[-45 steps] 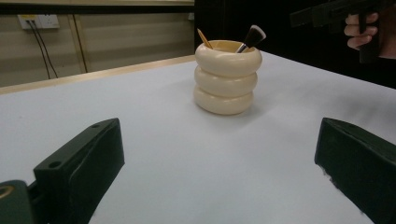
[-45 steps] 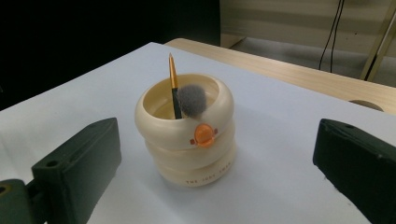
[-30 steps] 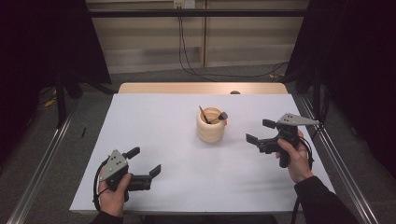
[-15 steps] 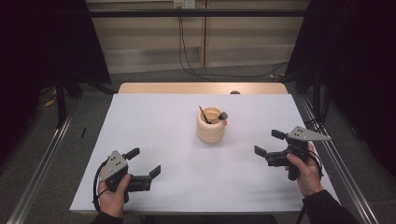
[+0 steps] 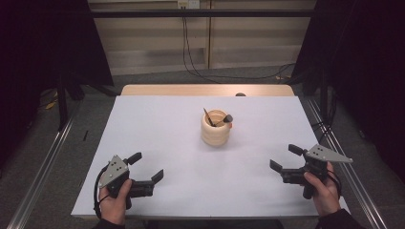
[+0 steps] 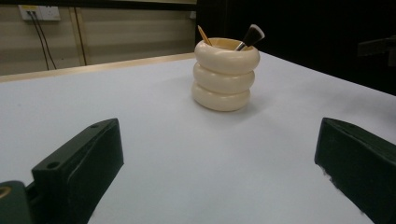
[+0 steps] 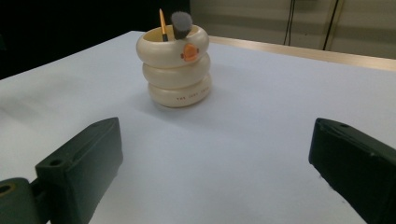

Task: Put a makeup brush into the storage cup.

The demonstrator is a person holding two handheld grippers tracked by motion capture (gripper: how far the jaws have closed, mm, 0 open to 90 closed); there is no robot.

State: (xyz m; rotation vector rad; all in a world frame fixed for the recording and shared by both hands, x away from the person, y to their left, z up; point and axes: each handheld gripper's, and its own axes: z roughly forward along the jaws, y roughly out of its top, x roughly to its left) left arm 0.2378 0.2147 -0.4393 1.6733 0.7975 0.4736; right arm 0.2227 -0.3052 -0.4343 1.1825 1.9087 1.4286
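Observation:
A cream holder shaped like three stacked rings (image 5: 215, 129) stands upright near the middle of the white table (image 5: 157, 124). A pencil (image 5: 208, 117) and a dark-bristled brush (image 5: 225, 119) lean inside it. The holder (image 7: 176, 65) carries a small orange mark on its top ring in the right gripper view, and it (image 6: 225, 73) rises well beyond the jaws in the left gripper view. My left gripper (image 5: 146, 166) rests open and empty at the near left corner. My right gripper (image 5: 285, 157) is open and empty at the near right, some way from the holder.
The table's bare wooden strip (image 5: 205, 89) runs along the far edge. Metal rails (image 5: 43, 162) flank the table on the floor, and cables (image 5: 191, 43) hang down the back wall. Dark curtains close off both sides.
My right gripper has drawn back from beside the holder toward the near right corner of the table, staying open. The left gripper has not moved.

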